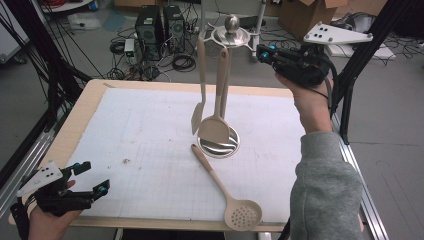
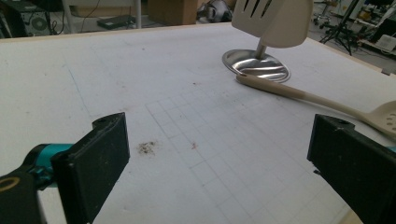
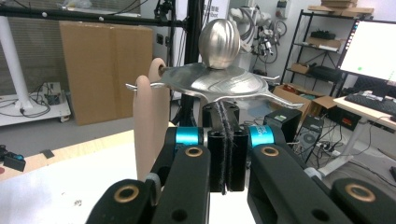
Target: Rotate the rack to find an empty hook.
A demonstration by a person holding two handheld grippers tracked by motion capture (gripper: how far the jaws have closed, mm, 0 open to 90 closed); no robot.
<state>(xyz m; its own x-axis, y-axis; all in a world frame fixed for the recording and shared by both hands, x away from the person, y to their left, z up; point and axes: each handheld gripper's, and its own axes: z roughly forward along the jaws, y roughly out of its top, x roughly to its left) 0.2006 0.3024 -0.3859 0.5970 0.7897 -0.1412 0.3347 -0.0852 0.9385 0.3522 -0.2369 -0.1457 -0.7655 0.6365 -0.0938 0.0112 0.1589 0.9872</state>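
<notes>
A metal utensil stand rises from a round base [image 1: 220, 147] to a hooked top disc [image 1: 231, 36] with a ball knob [image 3: 219, 43]. Two beige utensils hang from it: a slotted spatula [image 1: 198, 117] and a turner [image 1: 214, 130]. A beige slotted spoon [image 1: 242, 216] lies on the mat, its handle end touching the base. My right gripper [image 1: 262, 52] is held high, just right of the top disc, with its jaws shut and the pads [image 3: 238, 158] together. A beige handle [image 3: 150, 121] hangs just left of them. My left gripper [image 1: 93, 177] rests open at the table's near left corner, with nothing between its jaws.
A white gridded mat [image 1: 150, 130] covers the wooden table and carries a small dirt mark [image 1: 126, 161]. Beyond the far edge are computer towers [image 1: 160, 25], cables and cardboard boxes on the floor. Black frame poles stand at both sides.
</notes>
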